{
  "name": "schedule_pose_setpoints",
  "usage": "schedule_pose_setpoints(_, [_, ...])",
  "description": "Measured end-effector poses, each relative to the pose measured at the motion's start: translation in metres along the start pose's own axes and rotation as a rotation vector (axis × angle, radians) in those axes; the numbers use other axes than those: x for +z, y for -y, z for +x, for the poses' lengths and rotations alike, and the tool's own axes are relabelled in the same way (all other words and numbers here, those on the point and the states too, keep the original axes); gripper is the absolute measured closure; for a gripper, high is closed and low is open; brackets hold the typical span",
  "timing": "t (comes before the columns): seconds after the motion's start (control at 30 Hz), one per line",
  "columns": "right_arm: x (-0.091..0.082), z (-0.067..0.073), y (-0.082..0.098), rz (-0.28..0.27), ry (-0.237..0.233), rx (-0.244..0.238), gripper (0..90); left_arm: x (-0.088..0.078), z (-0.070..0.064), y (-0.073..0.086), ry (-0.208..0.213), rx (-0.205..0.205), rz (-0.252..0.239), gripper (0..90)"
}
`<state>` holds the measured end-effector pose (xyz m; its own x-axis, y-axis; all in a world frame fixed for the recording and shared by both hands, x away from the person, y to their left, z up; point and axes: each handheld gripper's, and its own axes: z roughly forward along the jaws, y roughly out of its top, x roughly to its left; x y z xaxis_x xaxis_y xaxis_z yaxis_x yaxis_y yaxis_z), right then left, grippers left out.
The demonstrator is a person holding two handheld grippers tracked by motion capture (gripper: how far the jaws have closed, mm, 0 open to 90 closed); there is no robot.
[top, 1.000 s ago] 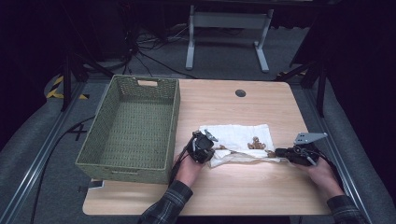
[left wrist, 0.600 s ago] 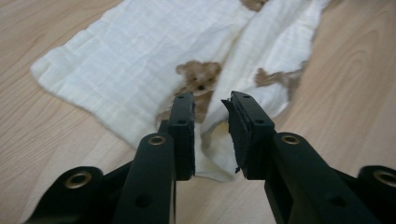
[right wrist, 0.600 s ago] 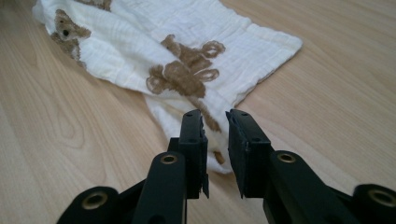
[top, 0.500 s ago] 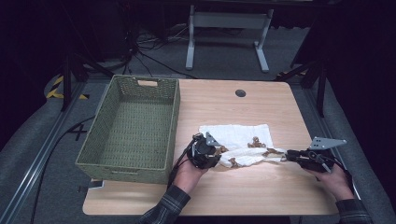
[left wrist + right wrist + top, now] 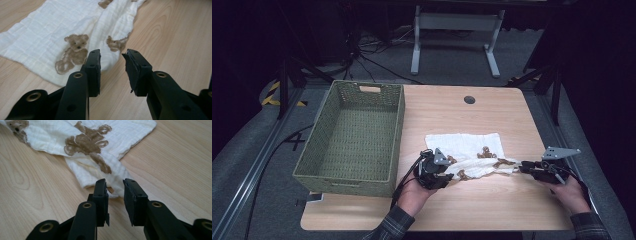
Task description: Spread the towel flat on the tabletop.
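Where the wooden table (image 5: 492, 120) spans the high view, a green woven basket (image 5: 354, 135) occupies its left portion. Right of the basket, near the front edge, a white cloth (image 5: 469, 150) printed with brown teddy bears lies partly bunched. The left gripper (image 5: 111, 68) sits at the cloth's left end, jaws parted with bare table between them. The right gripper (image 5: 115, 195) sits at the cloth's right corner, jaws parted, gripping nothing, the corner just ahead.

one cloth (image 5: 469, 150), one basket (image 5: 352, 135), two hand-held grippers, one table (image 5: 492, 107)
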<state>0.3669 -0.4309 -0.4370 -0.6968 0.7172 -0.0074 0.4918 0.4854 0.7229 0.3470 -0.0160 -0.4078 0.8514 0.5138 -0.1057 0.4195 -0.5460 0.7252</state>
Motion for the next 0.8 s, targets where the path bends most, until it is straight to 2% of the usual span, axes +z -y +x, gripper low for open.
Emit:
schedule_pose_setpoints(0.13, [-0.003, 0.003, 0.001, -0.006, -0.005, -0.002, 71.8, -0.003, -0.007, 0.0, 0.018, 0.012, -0.004, 65.4])
schedule_pose_setpoints(0.23, [-0.004, 0.006, 0.003, -0.01, -0.019, 0.007, 71.6, 0.001, -0.012, 0.003, 0.054, 0.013, 0.006, 66.7])
schedule_pose_setpoints(0.37, [-0.002, 0.007, 0.004, -0.003, -0.031, 0.01, 71.3, 0.015, -0.012, 0.009, 0.066, 0.026, 0.059, 66.9])
schedule_pose_setpoints(0.5, [0.0, 0.007, 0.003, -0.003, -0.038, 0.005, 70.5, 0.029, -0.006, 0.012, 0.022, 0.031, 0.087, 64.7])
schedule_pose_setpoints(0.6, [0.0, 0.006, 0.003, -0.001, -0.036, 0.004, 69.8, 0.034, 0.003, 0.01, -0.018, 0.03, 0.07, 63.2])
schedule_pose_setpoints(0.67, [0.001, 0.006, 0.003, -0.003, -0.035, 0.008, 69.7, 0.036, 0.007, 0.009, -0.018, 0.03, 0.076, 63.1])
schedule_pose_setpoints(0.73, [0.002, 0.005, 0.003, -0.001, -0.032, 0.007, 69.6, 0.045, 0.017, 0.007, -0.046, 0.031, 0.081, 62.4])
schedule_pose_setpoints(0.8, [0.002, 0.005, 0.003, -0.001, -0.032, 0.005, 69.5, 0.048, 0.02, 0.008, -0.053, 0.029, 0.093, 62.0])
